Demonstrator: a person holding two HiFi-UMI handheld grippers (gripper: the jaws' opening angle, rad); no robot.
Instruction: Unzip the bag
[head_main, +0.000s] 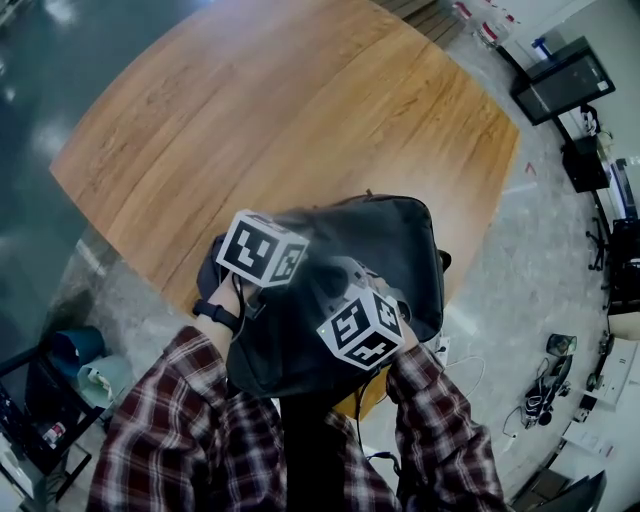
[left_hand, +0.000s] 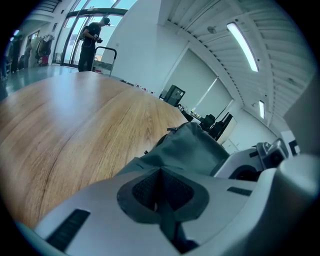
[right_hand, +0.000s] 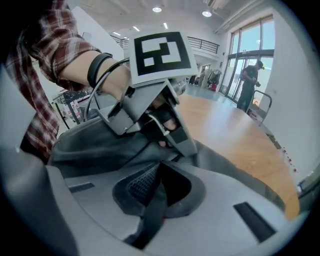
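Though askew rightward, bag (head_main: 400, 250) lengthwise away.

The bag (head_main: 400, 250) is dark grey, soft and slumped. It lies flat at the near edge of the tabletop (head_main: 280, 110), directly beneath both claws, and extends ahead of the left claw (left_hand: 159, 197). One dark bag strip is pinched in the left claw, another in the right claw (right_hand: 156, 192).
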